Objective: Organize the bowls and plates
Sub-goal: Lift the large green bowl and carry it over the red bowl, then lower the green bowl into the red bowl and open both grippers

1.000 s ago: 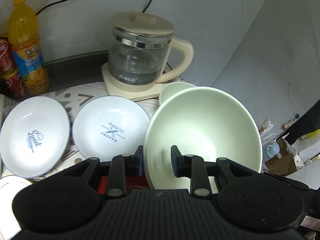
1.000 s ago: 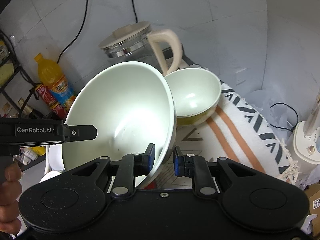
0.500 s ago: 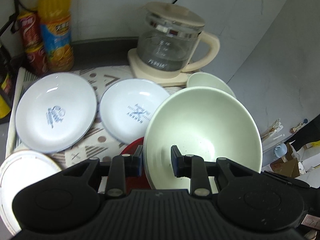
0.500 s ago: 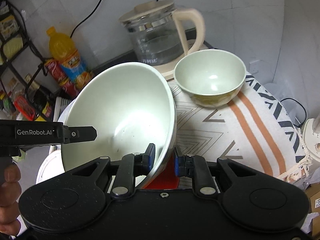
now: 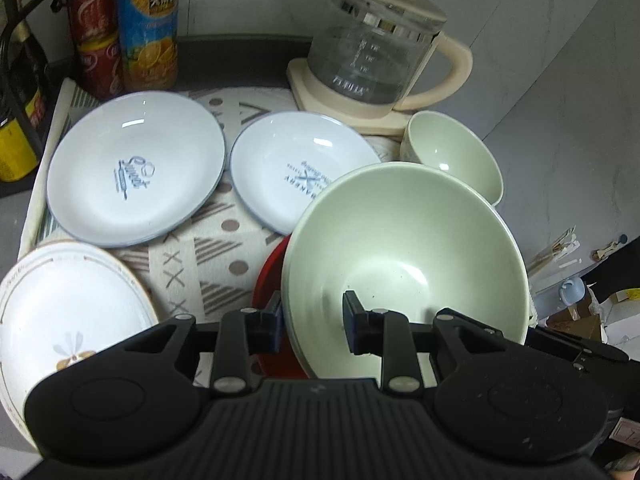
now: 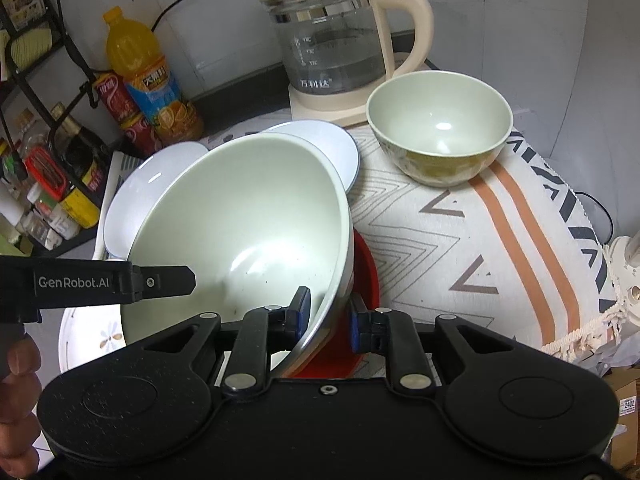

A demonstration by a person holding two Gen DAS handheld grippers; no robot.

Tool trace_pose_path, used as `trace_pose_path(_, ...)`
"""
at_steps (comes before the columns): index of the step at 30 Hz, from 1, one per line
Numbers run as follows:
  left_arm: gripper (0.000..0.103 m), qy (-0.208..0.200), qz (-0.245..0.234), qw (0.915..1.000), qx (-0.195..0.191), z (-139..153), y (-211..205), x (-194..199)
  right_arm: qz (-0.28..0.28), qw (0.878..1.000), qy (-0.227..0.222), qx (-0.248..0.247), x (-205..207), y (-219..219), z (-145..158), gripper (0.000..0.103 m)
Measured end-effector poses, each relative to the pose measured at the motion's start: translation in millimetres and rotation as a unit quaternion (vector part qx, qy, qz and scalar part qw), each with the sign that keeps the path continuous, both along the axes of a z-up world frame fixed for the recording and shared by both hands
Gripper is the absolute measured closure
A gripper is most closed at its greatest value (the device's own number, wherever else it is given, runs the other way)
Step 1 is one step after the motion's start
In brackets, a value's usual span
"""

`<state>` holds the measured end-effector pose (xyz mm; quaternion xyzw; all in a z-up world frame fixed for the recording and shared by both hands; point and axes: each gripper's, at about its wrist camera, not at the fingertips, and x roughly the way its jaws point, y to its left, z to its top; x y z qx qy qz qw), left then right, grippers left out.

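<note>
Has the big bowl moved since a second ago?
Yes. The big bowl, in both grippers, has dropped away from the kettle, now over a red plate.

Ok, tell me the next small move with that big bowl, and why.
Probably lower it onto the red plate just beneath it. The left gripper and right gripper each pinch the rim of the large green bowl, which hangs tilted over that plate. The small green bowl sits apart on the cloth, so nesting would come afterwards.
</note>
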<state>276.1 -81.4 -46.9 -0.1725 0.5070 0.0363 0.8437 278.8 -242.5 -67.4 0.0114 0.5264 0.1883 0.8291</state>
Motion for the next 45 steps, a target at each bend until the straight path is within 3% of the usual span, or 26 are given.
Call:
trace_pose_path(22,0.071,0.039,0.010,0.9992,-0.006,-14.9,-0.7,2.6,0.025,0.999,0.020,-0.012,2.9,2.2,-9.1,0.079)
trace_pose_path(36,0.060,0.019,0.019,0.9994,0.021,5.8,3.4,7.4,0.029,1.000,0.000,-0.003,12.7,0.1,-3.9,0.075)
trace_pose_path(38,0.057,0.015,0.021,0.9994,0.023,8.5,4.9,10.0,0.023,1.000,-0.007,0.002,15.5,-2.1,0.8,0.074)
trace_pose_path(43,0.034,0.002,0.027,0.9991,0.031,15.9,6.0,20.1,-0.004,1.000,-0.020,0.022,24.8,-15.3,9.0,0.069)
trace_pose_path(45,0.027,-0.006,0.028,0.9990,0.033,19.0,5.2,24.3,-0.015,0.999,-0.028,0.026,28.3,-21.3,12.3,0.055)
